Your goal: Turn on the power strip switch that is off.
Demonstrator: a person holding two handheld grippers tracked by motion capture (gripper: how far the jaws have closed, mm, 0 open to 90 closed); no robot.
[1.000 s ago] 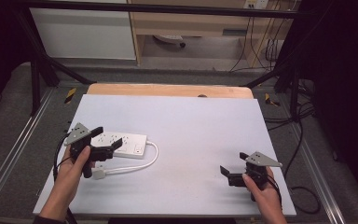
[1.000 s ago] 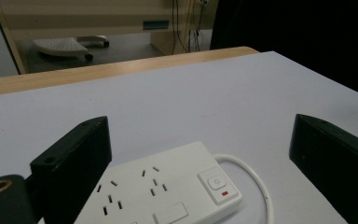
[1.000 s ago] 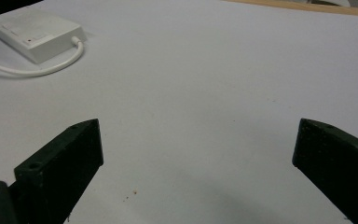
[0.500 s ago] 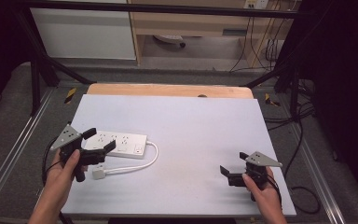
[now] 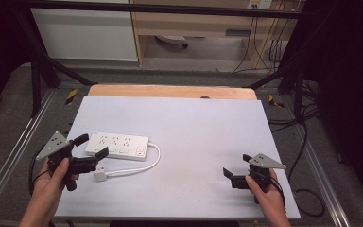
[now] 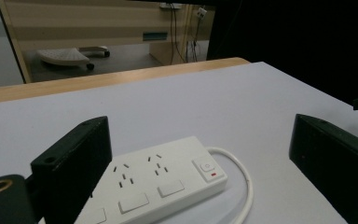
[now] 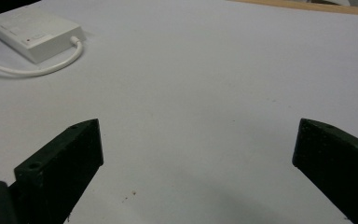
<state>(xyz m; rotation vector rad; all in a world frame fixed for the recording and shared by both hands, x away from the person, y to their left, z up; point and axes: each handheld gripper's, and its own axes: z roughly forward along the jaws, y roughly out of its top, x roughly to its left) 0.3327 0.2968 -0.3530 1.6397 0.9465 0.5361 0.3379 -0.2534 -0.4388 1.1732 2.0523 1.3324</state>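
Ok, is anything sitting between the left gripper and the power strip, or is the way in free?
Nothing visible blocks it. The left gripper, jaws open, is right at the near-left end of the power strip; the left gripper view shows the strip lying between the jaws. Its cable and plug loop off on the near side.

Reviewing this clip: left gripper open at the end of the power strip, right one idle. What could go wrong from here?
1. The left gripper stands open at the near end of the power strip; closing that far off-centre could let the strip pivot or slip.
2. The cable loops to a plug lying loose by that gripper; lifting may drag or snag it.
3. The right gripper is open and far off, so it can't steady anything.
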